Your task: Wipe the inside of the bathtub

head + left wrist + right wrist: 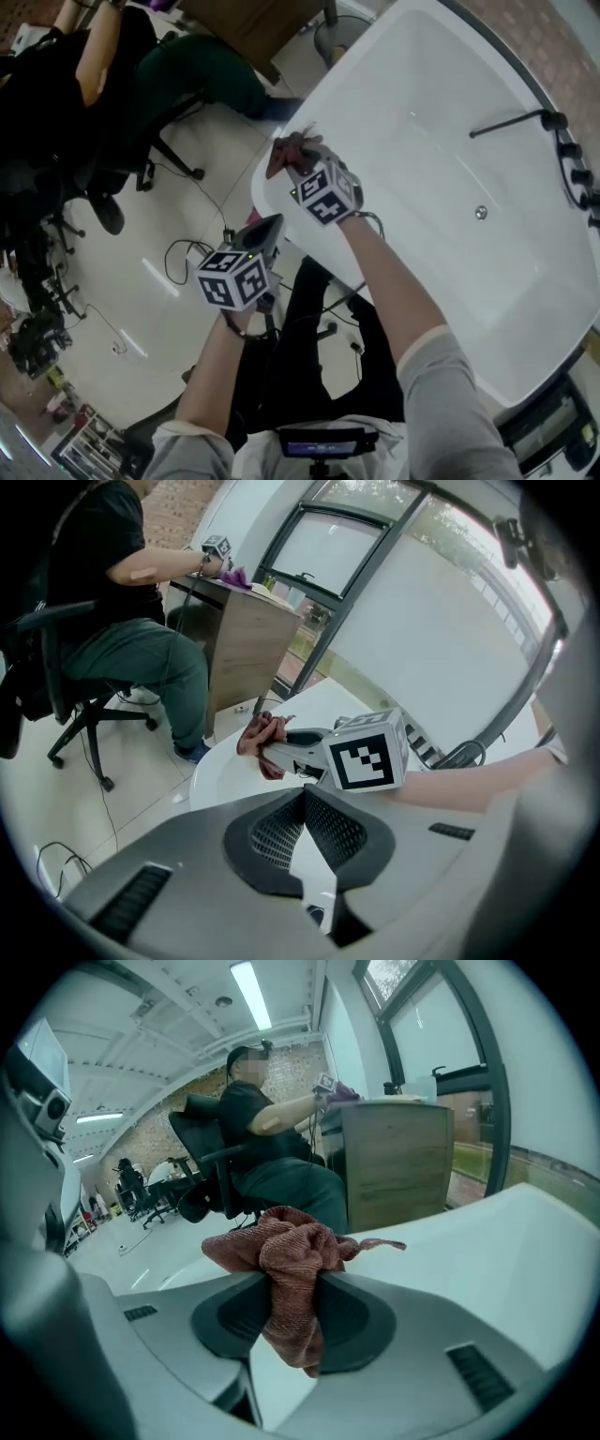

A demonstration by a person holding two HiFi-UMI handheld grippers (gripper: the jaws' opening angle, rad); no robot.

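A white bathtub (441, 103) fills the right of the head view, seen from above, with a small drain (481, 213) in its floor. My right gripper (292, 156) hangs over the tub's near left rim, shut on a crumpled reddish-brown cloth (286, 153). In the right gripper view the cloth (286, 1269) bunches between the jaws and droops below them. My left gripper (265, 228) floats outside the tub over the floor, jaws shut with nothing between them. Its own view shows the right gripper (272, 752) and the cloth (258, 738) ahead, above the tub rim (225, 780).
Black tap fittings (567, 150) and a black rod (511, 122) sit at the tub's far right edge. A person (103, 66) sits in an office chair by a wooden desk (244, 639) left of the tub. Cables (187, 258) trail on the glossy floor.
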